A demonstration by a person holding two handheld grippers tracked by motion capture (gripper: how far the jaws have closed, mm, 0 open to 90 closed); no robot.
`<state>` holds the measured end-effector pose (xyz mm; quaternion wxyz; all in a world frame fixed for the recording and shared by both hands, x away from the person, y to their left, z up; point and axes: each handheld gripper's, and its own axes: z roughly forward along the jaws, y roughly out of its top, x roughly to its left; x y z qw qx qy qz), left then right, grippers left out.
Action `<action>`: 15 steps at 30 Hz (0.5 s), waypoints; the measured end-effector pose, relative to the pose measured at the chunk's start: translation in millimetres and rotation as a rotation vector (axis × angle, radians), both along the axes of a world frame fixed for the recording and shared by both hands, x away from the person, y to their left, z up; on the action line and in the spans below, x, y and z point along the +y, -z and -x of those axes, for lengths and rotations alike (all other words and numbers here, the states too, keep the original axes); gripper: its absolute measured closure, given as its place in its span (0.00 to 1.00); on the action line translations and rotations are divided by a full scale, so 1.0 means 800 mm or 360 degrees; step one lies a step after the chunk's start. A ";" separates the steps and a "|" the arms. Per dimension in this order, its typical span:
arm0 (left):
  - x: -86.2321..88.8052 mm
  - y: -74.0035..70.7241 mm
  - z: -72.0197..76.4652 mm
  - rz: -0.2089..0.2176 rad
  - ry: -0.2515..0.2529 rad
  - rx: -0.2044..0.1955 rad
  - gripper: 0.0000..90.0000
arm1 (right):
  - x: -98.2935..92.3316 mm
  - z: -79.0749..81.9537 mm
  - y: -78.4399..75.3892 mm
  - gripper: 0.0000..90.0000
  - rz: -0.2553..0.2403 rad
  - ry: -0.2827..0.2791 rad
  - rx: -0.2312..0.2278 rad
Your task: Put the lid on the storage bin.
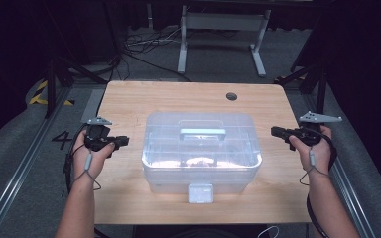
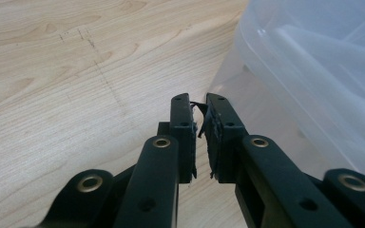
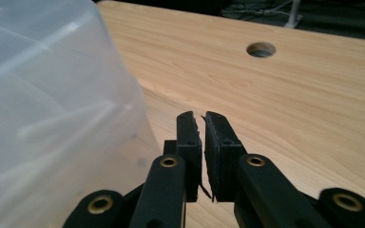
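Clear plastic box with lid and handle in the middle of the wooden table, latch toward the person. Left gripper near the box's left side, jaws only slightly apart, nothing between. Right gripper near the right side, jaws likewise barely parted, pinching nothing.

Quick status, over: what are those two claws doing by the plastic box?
Left gripper, right gripper: narrow gaps, empty. Clear lidded storage box untouched, latch shut. Nothing in the way.
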<state>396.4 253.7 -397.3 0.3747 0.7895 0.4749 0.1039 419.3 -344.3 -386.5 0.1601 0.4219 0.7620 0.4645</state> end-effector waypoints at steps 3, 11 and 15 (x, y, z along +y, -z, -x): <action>-0.002 0.008 -0.004 -0.0036 0.0011 -0.0021 0.88 | -0.005 -0.009 0.013 0.92 0.0040 0.0041 0.0023; -0.004 0.028 -0.011 -0.0056 0.0042 -0.0036 0.82 | -0.012 -0.026 0.042 0.88 0.0121 0.0095 0.0073; -0.005 0.039 -0.014 -0.0079 0.0056 -0.0075 0.78 | -0.015 -0.031 0.053 0.87 0.0136 0.0107 0.0088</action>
